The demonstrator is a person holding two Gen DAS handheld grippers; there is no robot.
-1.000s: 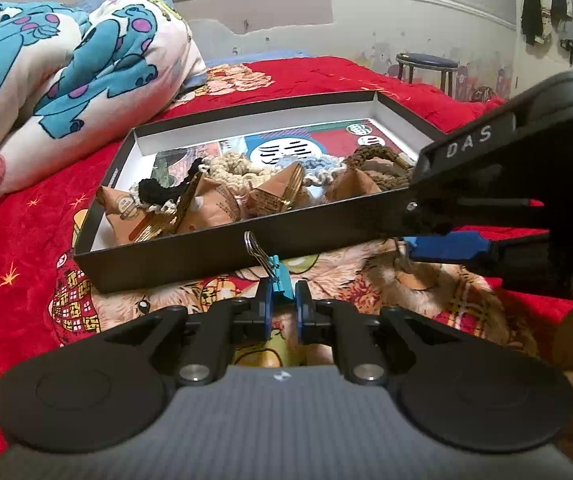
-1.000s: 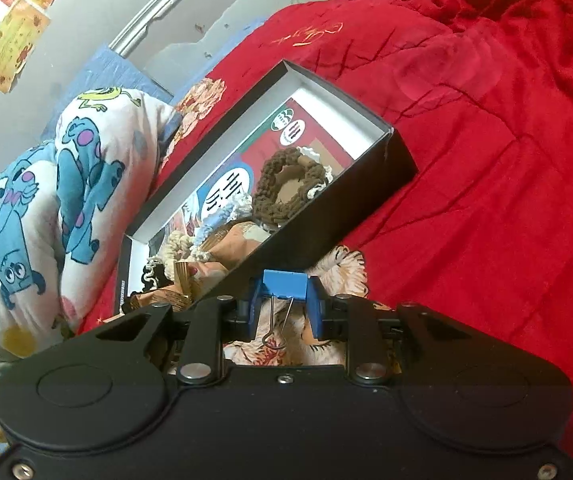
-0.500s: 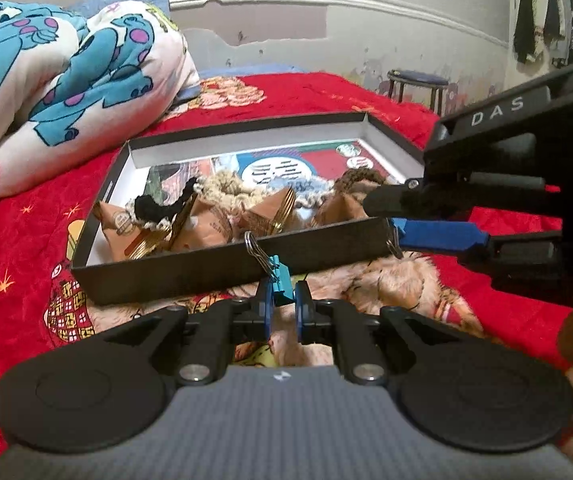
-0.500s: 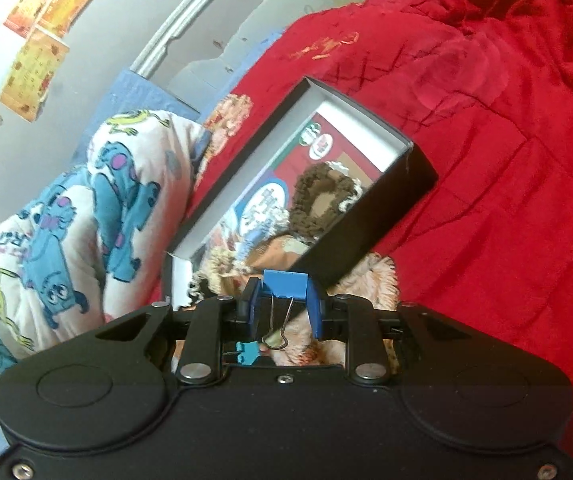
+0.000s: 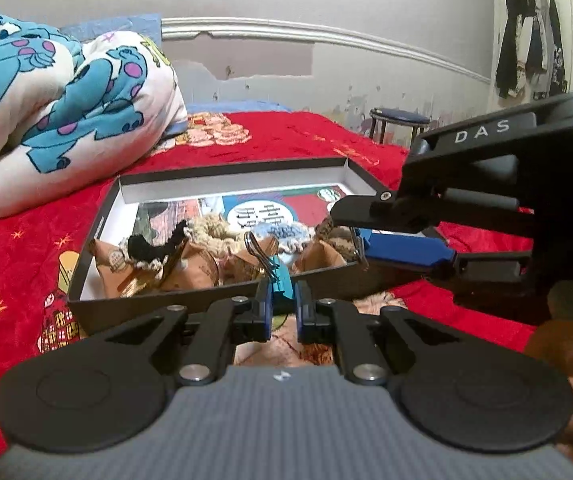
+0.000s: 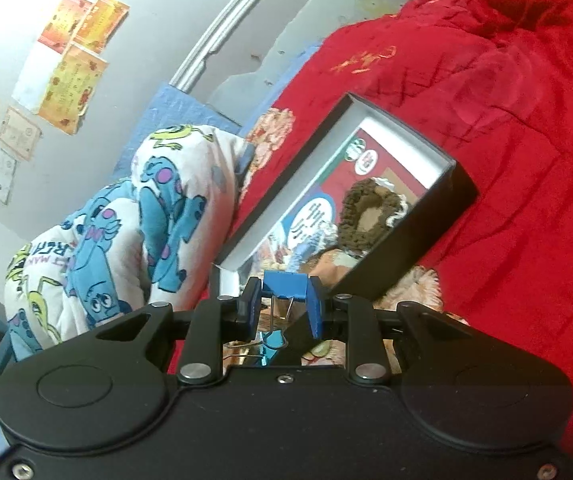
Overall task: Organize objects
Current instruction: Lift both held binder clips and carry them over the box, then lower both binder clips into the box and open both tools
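Observation:
A shallow black box (image 5: 190, 304) lies on the red bedspread and also shows in the right wrist view (image 6: 418, 240). It holds several crocheted scrunchies (image 5: 214, 228) and brown paper pieces (image 5: 194, 268). My left gripper (image 5: 284, 296) is shut on a teal binder clip (image 5: 280, 278), held just above the box's near wall. My right gripper (image 6: 284, 292) is shut on a blue binder clip (image 6: 284, 282). In the left wrist view it (image 5: 360, 252) reaches in from the right over the box's near right corner.
A rolled blue-monster blanket (image 5: 58, 104) lies to the left of the box. The red bedspread (image 6: 506, 128) spreads out to the right. A dark stool (image 5: 398, 120) and hanging clothes (image 5: 530, 48) stand by the far wall.
Both grippers have risen with their clips still held. The left clip now sits above the box's near wall and the right clip has moved in over the box corner.

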